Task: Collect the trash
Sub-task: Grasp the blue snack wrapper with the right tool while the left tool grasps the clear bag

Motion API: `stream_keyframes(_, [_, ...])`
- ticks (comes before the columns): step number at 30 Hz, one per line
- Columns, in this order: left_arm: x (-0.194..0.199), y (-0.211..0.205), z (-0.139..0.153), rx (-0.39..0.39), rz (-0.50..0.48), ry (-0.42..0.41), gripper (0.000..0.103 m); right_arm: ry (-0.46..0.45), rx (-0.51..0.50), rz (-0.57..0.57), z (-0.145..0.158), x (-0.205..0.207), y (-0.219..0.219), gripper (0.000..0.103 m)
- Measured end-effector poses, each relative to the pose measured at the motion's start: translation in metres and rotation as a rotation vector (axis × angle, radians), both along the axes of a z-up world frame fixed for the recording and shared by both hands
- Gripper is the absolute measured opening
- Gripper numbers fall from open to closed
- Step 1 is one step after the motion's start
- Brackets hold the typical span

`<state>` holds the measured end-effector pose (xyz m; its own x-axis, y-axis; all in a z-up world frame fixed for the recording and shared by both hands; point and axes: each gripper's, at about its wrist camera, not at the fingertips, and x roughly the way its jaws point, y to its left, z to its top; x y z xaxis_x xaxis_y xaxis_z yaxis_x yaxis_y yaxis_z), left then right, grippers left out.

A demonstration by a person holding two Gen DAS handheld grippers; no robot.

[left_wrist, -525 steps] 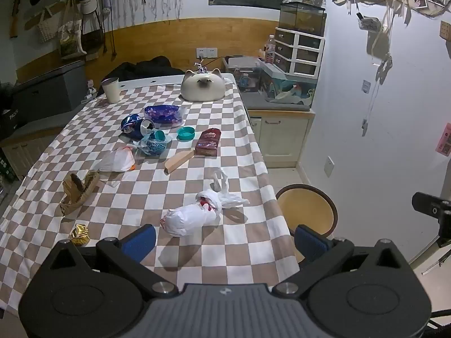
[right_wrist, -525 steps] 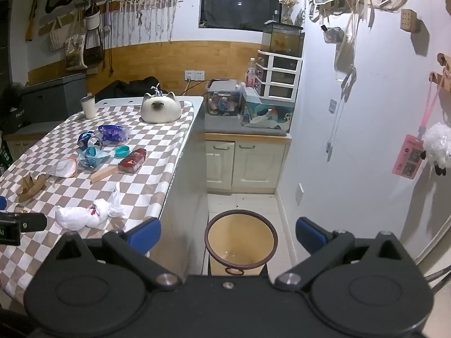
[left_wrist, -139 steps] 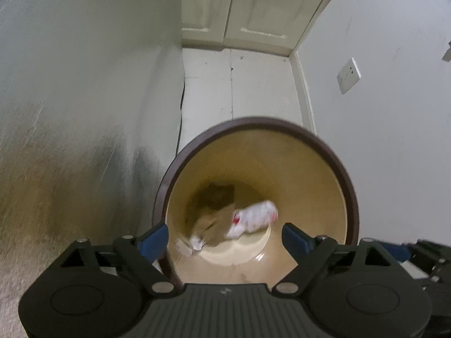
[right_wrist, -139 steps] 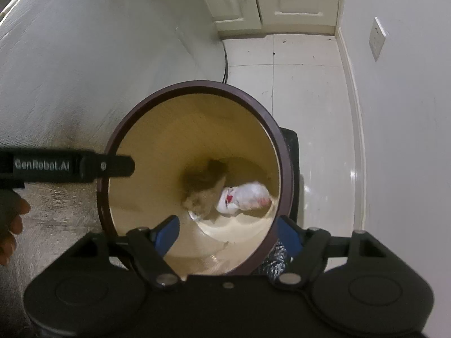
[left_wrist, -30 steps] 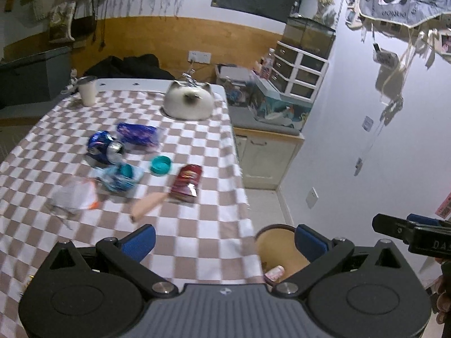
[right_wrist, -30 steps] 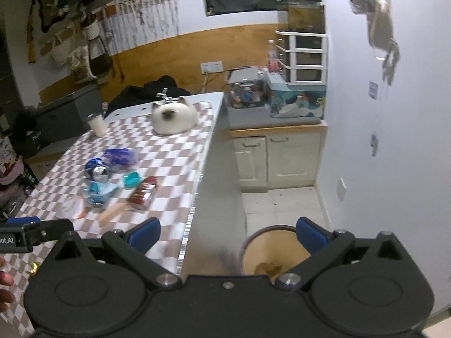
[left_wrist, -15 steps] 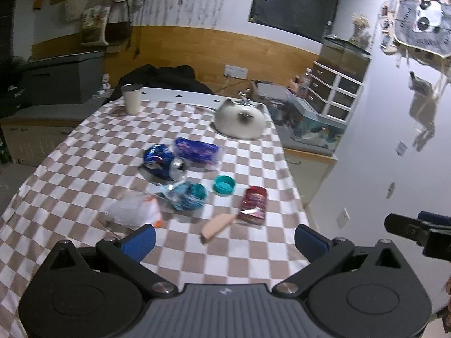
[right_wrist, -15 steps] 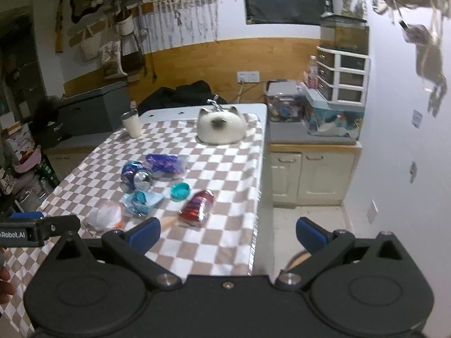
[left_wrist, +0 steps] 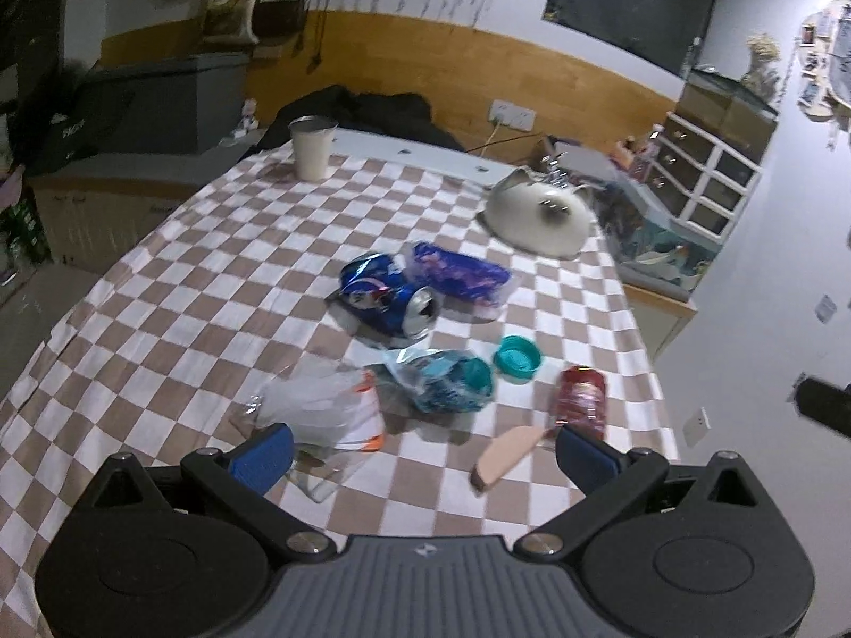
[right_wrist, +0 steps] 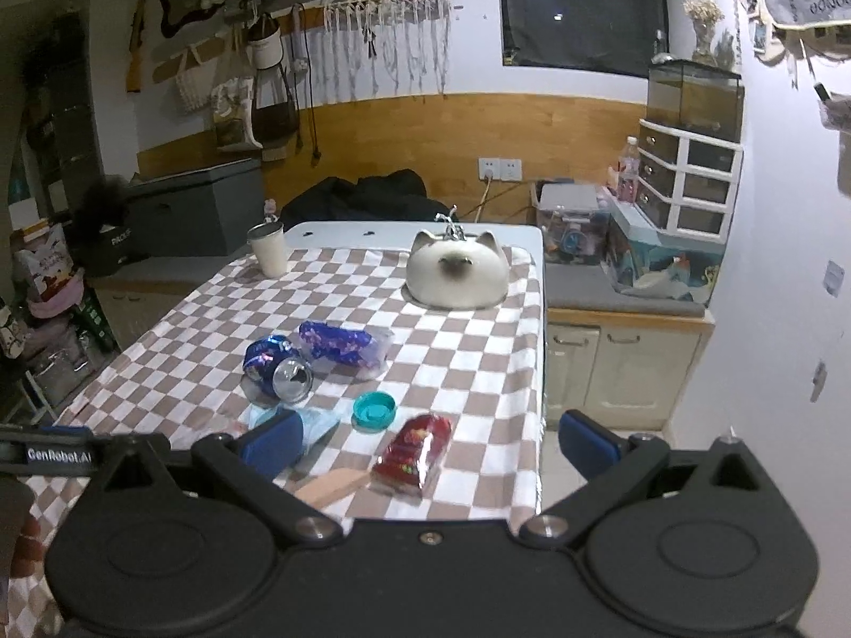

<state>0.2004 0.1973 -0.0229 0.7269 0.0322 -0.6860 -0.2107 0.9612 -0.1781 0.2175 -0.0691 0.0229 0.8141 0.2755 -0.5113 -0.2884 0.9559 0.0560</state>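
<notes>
Trash lies on the checkered table (left_wrist: 175,319): a crushed blue can (left_wrist: 385,300) (right_wrist: 276,367), a purple wrapper (left_wrist: 457,272) (right_wrist: 340,343), a teal lid (left_wrist: 517,359) (right_wrist: 375,410), a crumpled teal-blue bag (left_wrist: 444,380), a clear plastic bag with orange trim (left_wrist: 324,409), a red snack packet (left_wrist: 581,401) (right_wrist: 415,452) and a tan wedge (left_wrist: 505,457) (right_wrist: 332,484). My left gripper (left_wrist: 423,457) is open and empty above the near trash. My right gripper (right_wrist: 428,441) is open and empty over the table's right part.
A white cat-shaped ornament (left_wrist: 537,215) (right_wrist: 457,268) and a cream cup (left_wrist: 313,149) (right_wrist: 270,250) stand at the table's far end. A low cabinet (right_wrist: 622,356) with storage boxes and drawers (right_wrist: 686,181) stands to the right. The other gripper's tip (left_wrist: 822,404) shows at right.
Both grippers have swung from the bin area toward the table and moved closer to the trash. Both stay open and empty.
</notes>
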Motion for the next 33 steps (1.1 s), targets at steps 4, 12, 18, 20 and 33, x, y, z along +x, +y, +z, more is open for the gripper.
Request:
stream_keyframes(4, [0.016,0.019,-0.023,-0.055,0.004,0.058,0.103,-0.06,-0.043,0.038,-0.006,0.012,0.022,0.103])
stream_keyframes(12, [0.028,0.046,-0.055,-0.032,0.062,0.071,0.103,-0.067,-0.13,0.153,-0.026,0.049,0.066,0.103])
stream_keyframes(18, [0.035,0.054,-0.068,0.077,0.046,0.066,0.099,-0.058,-0.291,0.201,-0.053,0.079,0.102,0.103])
stream_keyframes(20, [0.038,0.054,-0.072,0.101,0.03,0.064,0.099,-0.062,-0.349,0.235,-0.061,0.085,0.114,0.1])
stream_keyframes(33, [0.059,0.05,-0.086,0.166,0.01,0.077,0.095,0.214,-0.337,0.343,-0.105,0.138,0.164,0.046])
